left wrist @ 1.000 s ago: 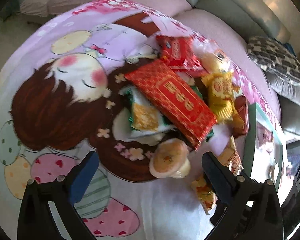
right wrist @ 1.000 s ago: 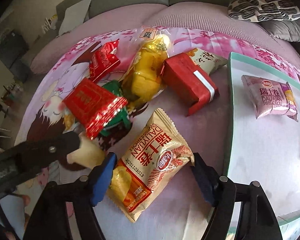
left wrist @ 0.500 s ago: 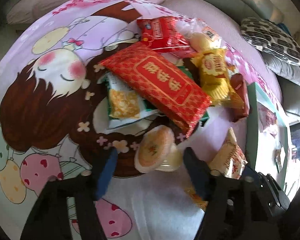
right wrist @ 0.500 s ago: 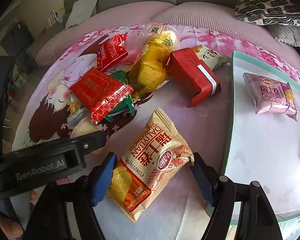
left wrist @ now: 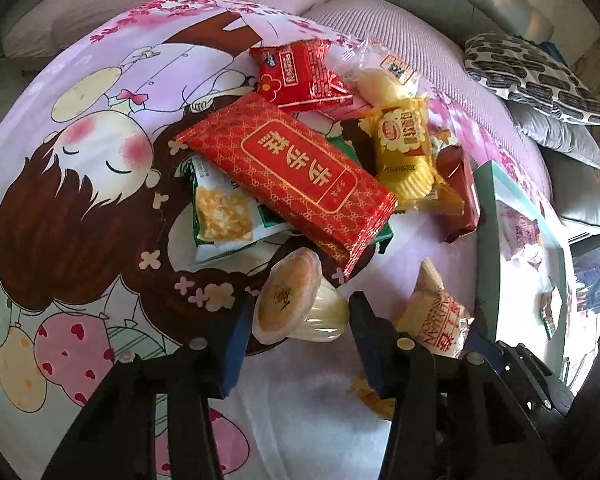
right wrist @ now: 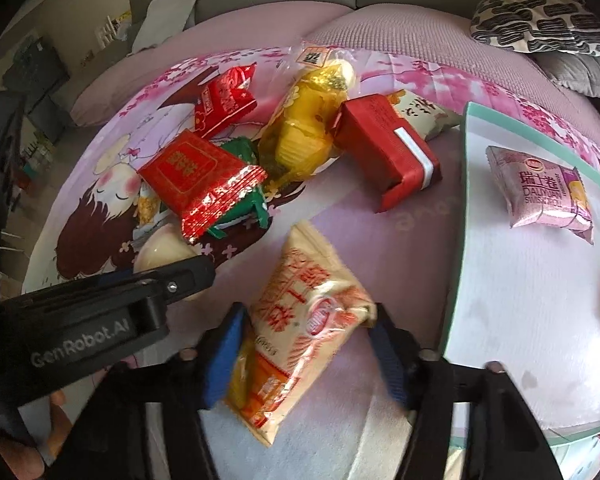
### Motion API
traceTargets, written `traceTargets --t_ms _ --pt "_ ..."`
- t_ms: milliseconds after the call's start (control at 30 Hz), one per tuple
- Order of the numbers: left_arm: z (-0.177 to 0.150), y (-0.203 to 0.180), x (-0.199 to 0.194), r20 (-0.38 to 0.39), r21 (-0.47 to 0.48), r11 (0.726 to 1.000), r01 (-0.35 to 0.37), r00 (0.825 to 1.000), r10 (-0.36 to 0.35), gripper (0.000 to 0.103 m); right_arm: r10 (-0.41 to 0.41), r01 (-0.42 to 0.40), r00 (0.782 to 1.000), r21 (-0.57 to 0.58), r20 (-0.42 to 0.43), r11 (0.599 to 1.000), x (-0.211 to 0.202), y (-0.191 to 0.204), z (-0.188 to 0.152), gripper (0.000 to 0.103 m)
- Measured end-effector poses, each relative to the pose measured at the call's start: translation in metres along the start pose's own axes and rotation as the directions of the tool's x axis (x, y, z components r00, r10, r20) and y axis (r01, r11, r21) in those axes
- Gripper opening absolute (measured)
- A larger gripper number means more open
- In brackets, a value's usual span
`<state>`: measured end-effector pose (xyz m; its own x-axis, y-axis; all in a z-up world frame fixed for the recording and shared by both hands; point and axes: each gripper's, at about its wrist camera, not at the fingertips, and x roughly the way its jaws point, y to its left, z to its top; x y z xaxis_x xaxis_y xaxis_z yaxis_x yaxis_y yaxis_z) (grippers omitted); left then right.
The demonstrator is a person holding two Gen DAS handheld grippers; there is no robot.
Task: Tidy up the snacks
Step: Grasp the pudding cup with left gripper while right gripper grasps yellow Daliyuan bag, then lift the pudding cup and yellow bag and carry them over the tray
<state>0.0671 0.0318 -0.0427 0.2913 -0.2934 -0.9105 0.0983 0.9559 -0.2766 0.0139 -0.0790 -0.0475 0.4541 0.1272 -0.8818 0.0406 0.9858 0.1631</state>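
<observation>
Closing on both sides: your left gripper (left wrist: 298, 322) has narrowed around the round pastry (left wrist: 290, 300), pads touching its wrapper on the blanket (left wrist: 80, 184). Your right gripper (right wrist: 306, 350) pinches the tan snack bag (right wrist: 300, 320), just beside the tray (right wrist: 466, 216).

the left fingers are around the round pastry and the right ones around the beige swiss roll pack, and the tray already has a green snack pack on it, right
Not quite: the pack lying on the tray is the pink swiss roll pack, not green, as the right wrist view shows. The rest stands: the round pastry and the beige swiss roll pack sit between the fingers.
</observation>
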Motion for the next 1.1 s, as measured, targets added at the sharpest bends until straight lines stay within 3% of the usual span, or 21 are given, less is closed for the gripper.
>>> traceTargets --t_ms 467,1100 --pt "0.004 0.017 -0.024 0.061 -0.021 0.999 0.034 0.998 -0.032 0.051 0.035 -0.034 0.998 -0.006 0.060 0.999 -0.021 0.000 0.002 0.044" --pt "0.002 0.022 -0.055 0.155 -0.047 0.995 0.085 0.985 -0.077 0.051 0.078 -0.082 0.980 0.014 0.185 0.997 -0.066 -0.008 0.006 0.039"
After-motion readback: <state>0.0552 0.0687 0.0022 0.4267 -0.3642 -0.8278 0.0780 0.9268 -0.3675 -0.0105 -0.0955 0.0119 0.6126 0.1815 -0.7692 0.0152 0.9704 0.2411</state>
